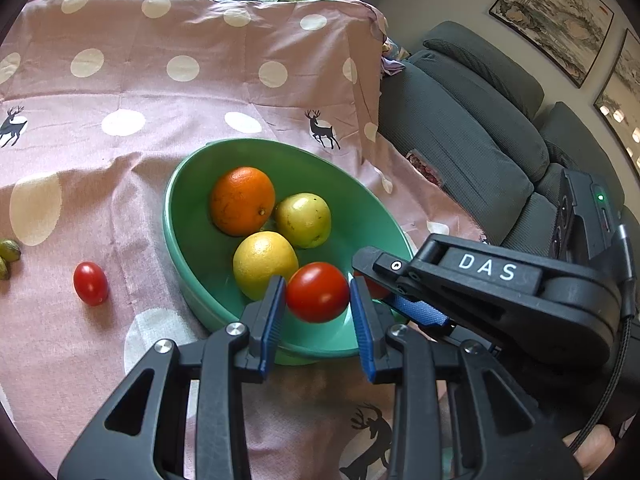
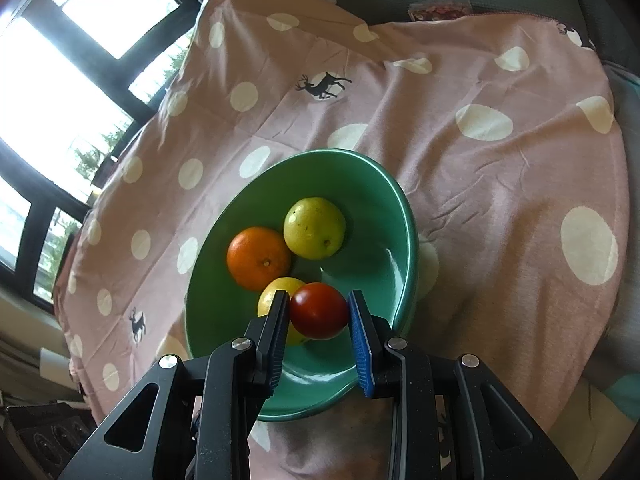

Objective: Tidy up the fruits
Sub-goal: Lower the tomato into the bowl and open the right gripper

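A green bowl (image 1: 180, 216) on the pink spotted cloth holds an orange (image 1: 242, 201), a yellow-green fruit (image 1: 303, 220) and a lemon (image 1: 262, 262). My left gripper (image 1: 318, 298) is shut on a red tomato (image 1: 317, 291) above the bowl's near side. My right gripper (image 2: 319, 312) is shut on another red tomato (image 2: 318, 310) over the bowl (image 2: 404, 216); it shows in the left wrist view (image 1: 384, 280) at the bowl's right rim. A third tomato (image 1: 91, 283) lies on the cloth left of the bowl.
Small green fruits (image 1: 9, 251) lie at the cloth's left edge. A grey sofa (image 1: 472, 152) stands to the right of the table. Windows (image 2: 60, 80) are behind the table's far side.
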A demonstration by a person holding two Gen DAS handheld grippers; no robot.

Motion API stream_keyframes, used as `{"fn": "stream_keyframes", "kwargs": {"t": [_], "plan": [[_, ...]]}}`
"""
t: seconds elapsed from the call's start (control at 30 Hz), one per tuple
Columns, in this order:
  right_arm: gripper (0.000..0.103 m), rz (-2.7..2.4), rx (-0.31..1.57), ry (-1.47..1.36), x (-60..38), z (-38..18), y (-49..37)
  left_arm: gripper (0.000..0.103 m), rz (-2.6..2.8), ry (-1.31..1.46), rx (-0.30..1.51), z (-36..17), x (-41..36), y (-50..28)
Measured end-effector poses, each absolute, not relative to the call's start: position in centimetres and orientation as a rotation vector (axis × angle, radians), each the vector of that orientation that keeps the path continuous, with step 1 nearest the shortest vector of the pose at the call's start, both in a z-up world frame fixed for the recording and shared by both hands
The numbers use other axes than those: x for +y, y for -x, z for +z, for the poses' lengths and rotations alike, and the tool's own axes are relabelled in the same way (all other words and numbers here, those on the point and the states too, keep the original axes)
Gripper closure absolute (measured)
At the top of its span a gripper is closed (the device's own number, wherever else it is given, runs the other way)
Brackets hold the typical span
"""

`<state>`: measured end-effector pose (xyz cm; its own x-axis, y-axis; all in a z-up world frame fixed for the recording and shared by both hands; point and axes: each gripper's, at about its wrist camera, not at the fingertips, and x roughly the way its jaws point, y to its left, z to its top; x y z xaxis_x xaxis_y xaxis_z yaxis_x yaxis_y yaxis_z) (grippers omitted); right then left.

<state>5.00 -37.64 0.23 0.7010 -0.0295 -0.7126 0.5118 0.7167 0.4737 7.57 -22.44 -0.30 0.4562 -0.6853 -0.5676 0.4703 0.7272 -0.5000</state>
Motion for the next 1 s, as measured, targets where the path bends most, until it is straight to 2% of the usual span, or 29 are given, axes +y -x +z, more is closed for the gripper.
{"fn": "stream_keyframes", "kwargs": {"t": [0.73,0.9,1.0], "plan": [[0.071,-0.328,0.764,-0.695,-37.19,-0.11,-5.37,0.069,-0.692,0.285,0.817,-0.37,-22.17,-7.74],[0.071,-0.32,0.768,-0.695,-37.27,-0.18,-5.48,0.053,-0.683,0.282,0.797,-0.11,-21.99,-7.52],[0.071,-0.322,0.76,-0.684,-37.24,0.01,-5.43,0.052,-0.68,0.27,0.791,-0.1,-21.79,-7.5]]}}
